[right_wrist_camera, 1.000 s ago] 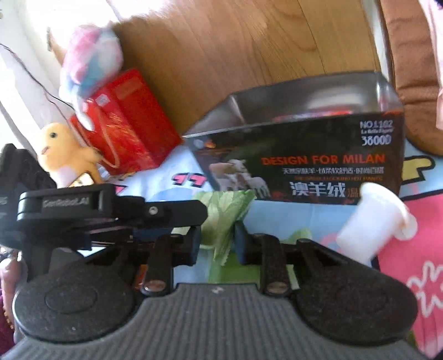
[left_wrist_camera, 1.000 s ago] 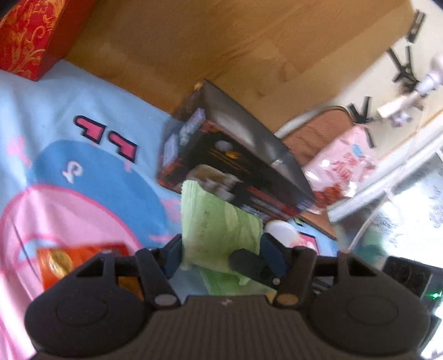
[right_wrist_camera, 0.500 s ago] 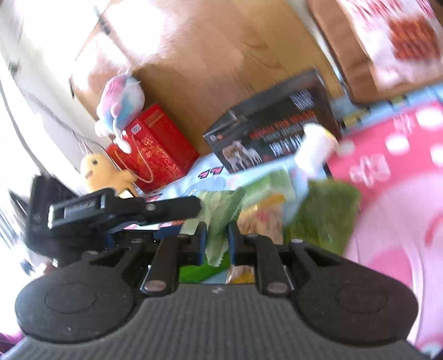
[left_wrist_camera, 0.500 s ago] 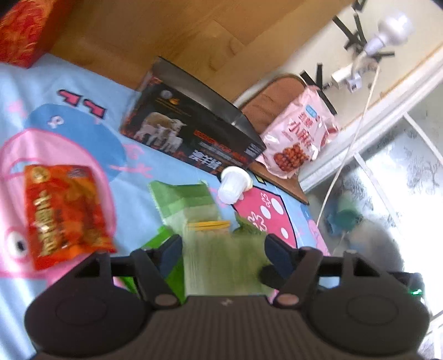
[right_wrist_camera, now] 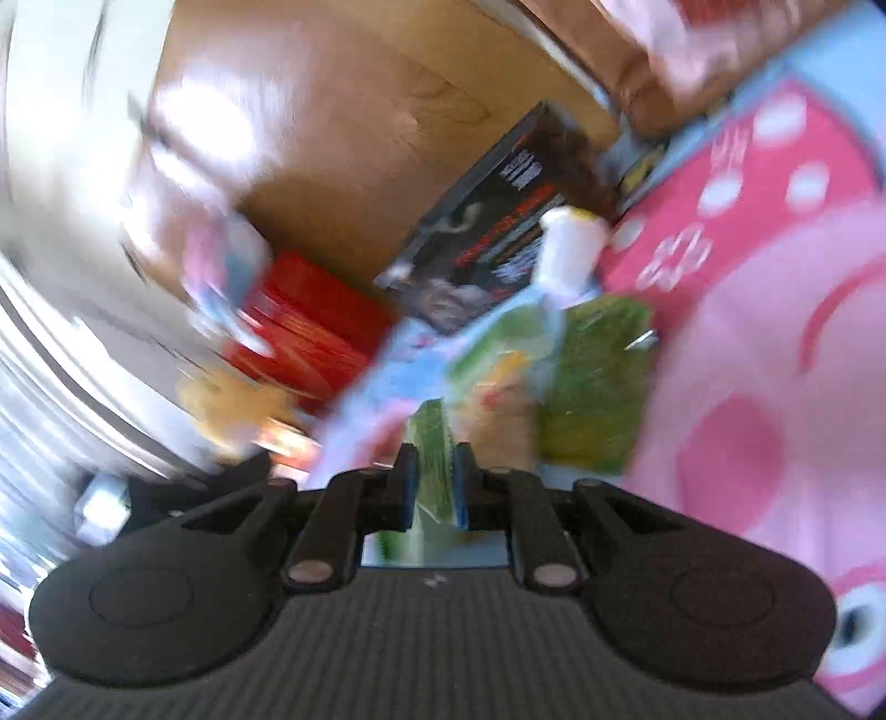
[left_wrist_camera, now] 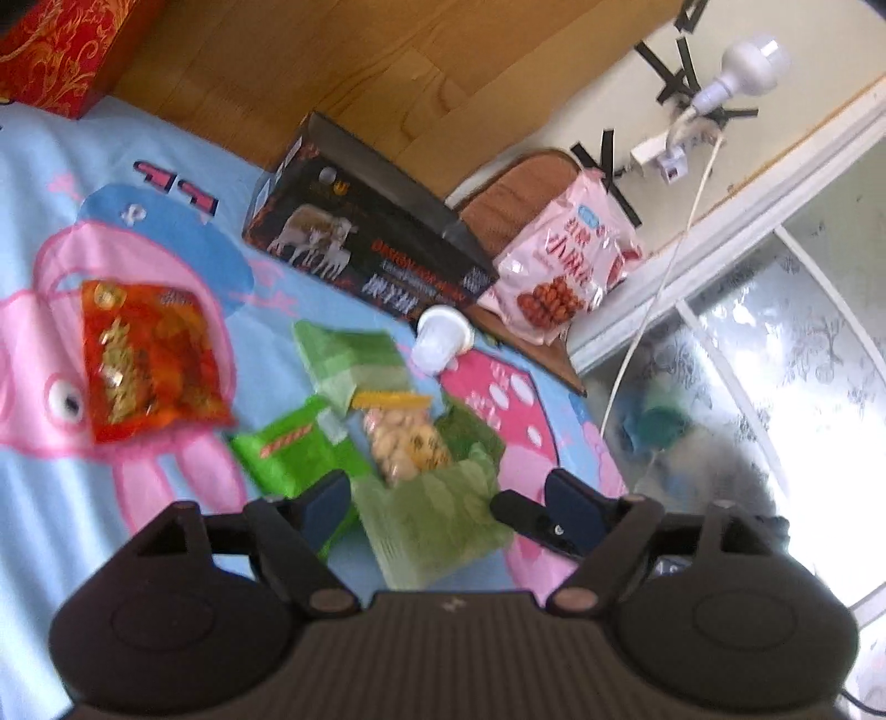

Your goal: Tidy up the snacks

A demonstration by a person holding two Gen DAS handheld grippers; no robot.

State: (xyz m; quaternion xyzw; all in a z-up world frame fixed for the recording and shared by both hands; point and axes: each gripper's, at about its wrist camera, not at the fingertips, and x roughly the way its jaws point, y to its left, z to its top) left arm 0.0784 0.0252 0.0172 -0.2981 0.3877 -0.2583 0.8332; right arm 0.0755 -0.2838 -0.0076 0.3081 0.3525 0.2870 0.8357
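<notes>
My left gripper [left_wrist_camera: 443,501] is open, its jaws wide apart around a pale green bag [left_wrist_camera: 437,526] that hangs between them. The other gripper's finger [left_wrist_camera: 531,518] pinches that bag at the right. In the blurred right wrist view my right gripper [right_wrist_camera: 433,490] is shut on the green bag [right_wrist_camera: 429,448]. Below on the cartoon blanket [left_wrist_camera: 166,487] lie a red snack bag [left_wrist_camera: 147,360], a bright green packet [left_wrist_camera: 293,451], a clear bag of nuts [left_wrist_camera: 404,437], a light green packet [left_wrist_camera: 351,357] and a white cup [left_wrist_camera: 440,338].
A black box with sheep pictures [left_wrist_camera: 360,243] lies at the blanket's far edge, on the wood floor [left_wrist_camera: 343,72]. A pink snack bag [left_wrist_camera: 565,263] rests on a brown cushion [left_wrist_camera: 520,188]. A red gift box [left_wrist_camera: 66,50] is far left. A glass door [left_wrist_camera: 775,343] is at the right.
My left gripper let go of the green bag, opened wide and pulled back and up. My right gripper kept its hold on the bag and swung quickly, blurring its view.
</notes>
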